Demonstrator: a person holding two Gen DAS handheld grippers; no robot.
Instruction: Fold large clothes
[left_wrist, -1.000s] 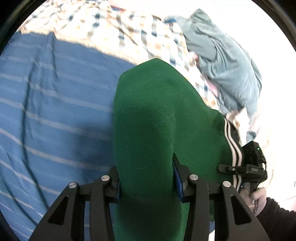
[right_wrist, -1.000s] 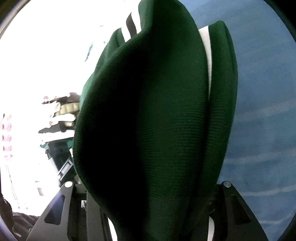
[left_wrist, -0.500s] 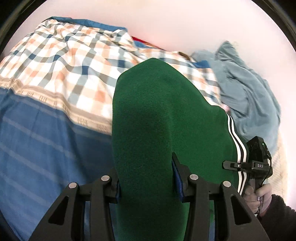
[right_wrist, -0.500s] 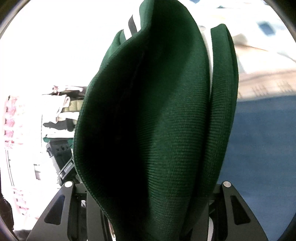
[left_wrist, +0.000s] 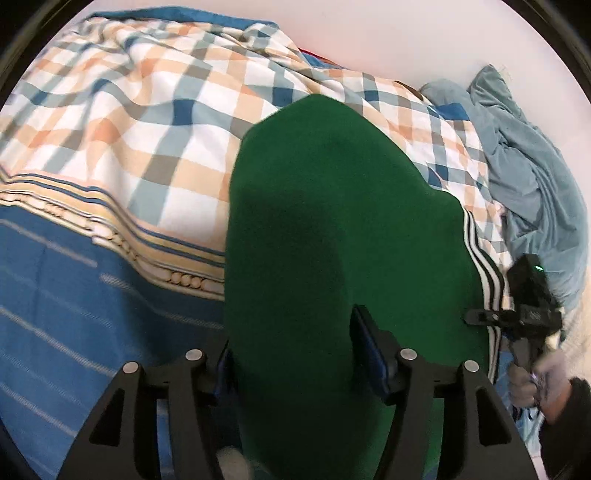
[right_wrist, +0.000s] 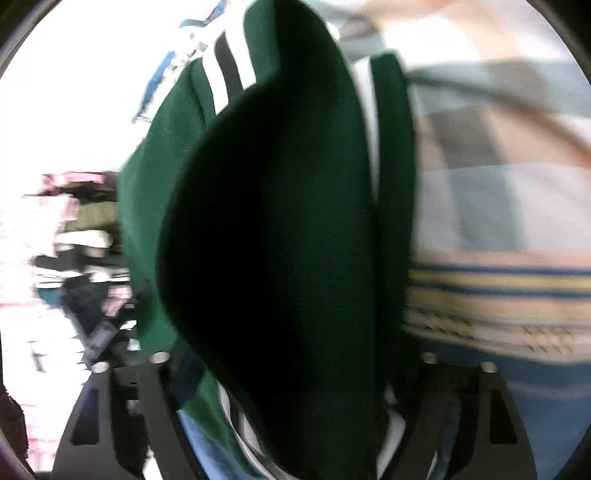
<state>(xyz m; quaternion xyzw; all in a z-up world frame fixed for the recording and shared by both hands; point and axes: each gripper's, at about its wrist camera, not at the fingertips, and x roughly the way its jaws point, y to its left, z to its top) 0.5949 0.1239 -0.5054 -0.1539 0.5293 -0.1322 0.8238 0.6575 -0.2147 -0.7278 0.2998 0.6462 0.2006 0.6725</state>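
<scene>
A dark green garment (left_wrist: 325, 229) with black and white side stripes hangs folded between both grippers above the bed. My left gripper (left_wrist: 295, 354) is shut on a thick fold of it. My right gripper (right_wrist: 291, 373) is shut on the same green garment (right_wrist: 280, 229), which fills the blurred right wrist view and hides the fingertips. In the left wrist view the right gripper (left_wrist: 524, 314) shows at the garment's striped edge, held by a hand.
A blue striped sheet (left_wrist: 74, 314) covers the bed below. A checked orange, blue and white blanket (left_wrist: 147, 122) lies farther back. A crumpled grey-blue garment (left_wrist: 532, 177) lies at the right by the white wall. Blurred clutter (right_wrist: 74, 258) shows left of the right gripper.
Both grippers have carried the green garment forward over the bed, from above the blue sheet to above the checked blanket. Both grips are unchanged.
</scene>
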